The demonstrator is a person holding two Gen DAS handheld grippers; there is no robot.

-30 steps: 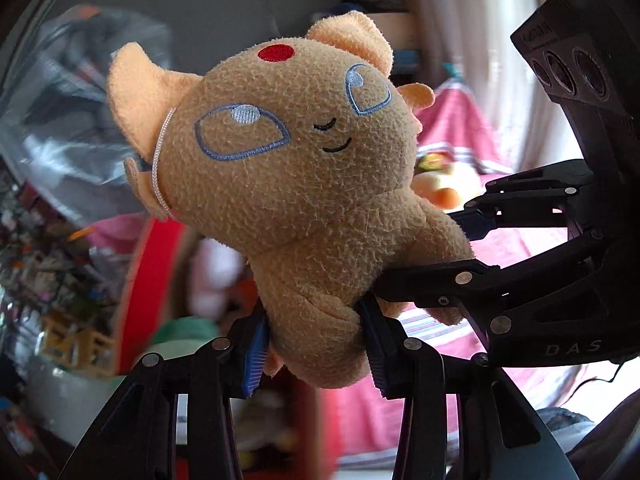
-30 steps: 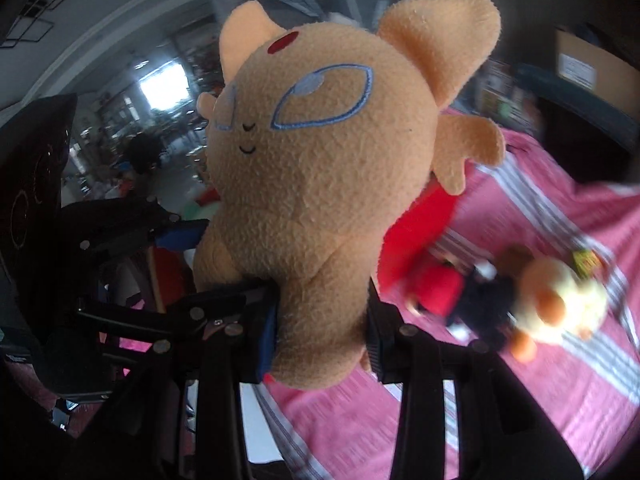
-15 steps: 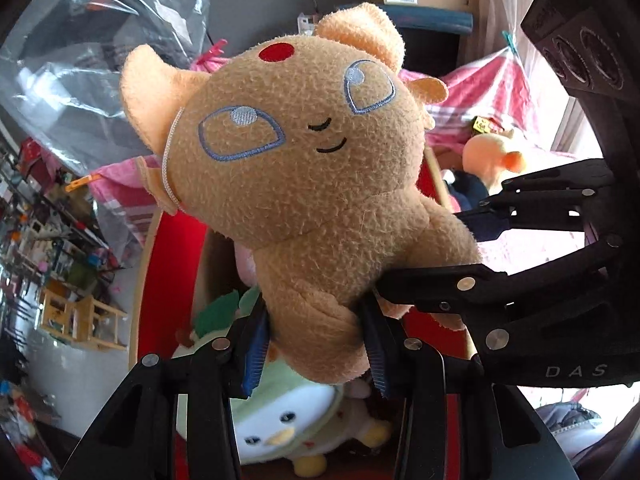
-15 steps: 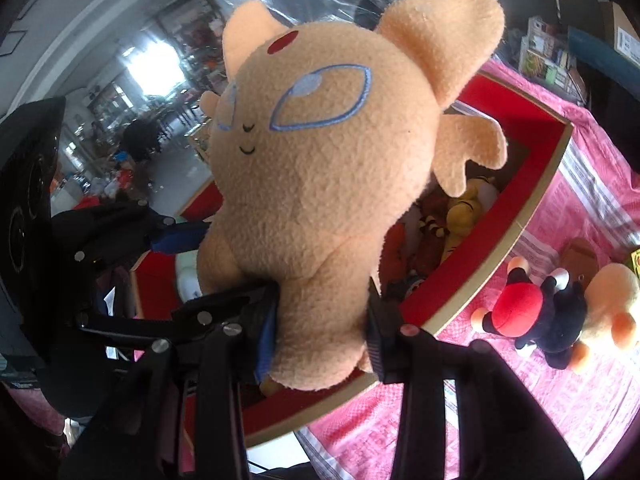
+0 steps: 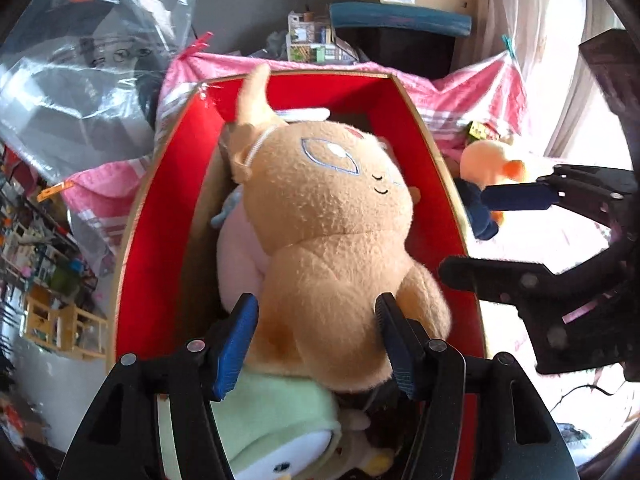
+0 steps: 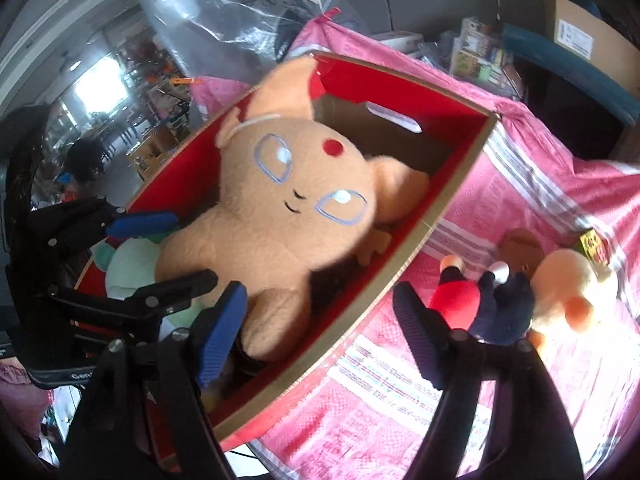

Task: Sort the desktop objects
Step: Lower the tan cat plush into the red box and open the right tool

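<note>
2 hand-held grippers frame the tan plush [image 5: 332,240], which now lies on its back inside the red box [image 5: 160,216] on top of other soft toys. The left hand-held gripper [image 5: 316,340] straddles its lower body, jaws spread with the blue pads at either flank; whether they touch the fabric I cannot tell. The right hand-held gripper [image 6: 320,332] stands wide apart, 1 pad beside the plush's leg and the other out over the pink cloth [image 6: 400,400], holding nothing. The plush's long axis runs away from the left hand-held gripper, head toward the far wall. To the right, outside the box, a red-and-navy toy [image 6: 480,304] and a yellow toy [image 6: 568,292] lie on the cloth, nearer the right hand-held gripper, so that arm seems the likelier for the next pick.
</note>
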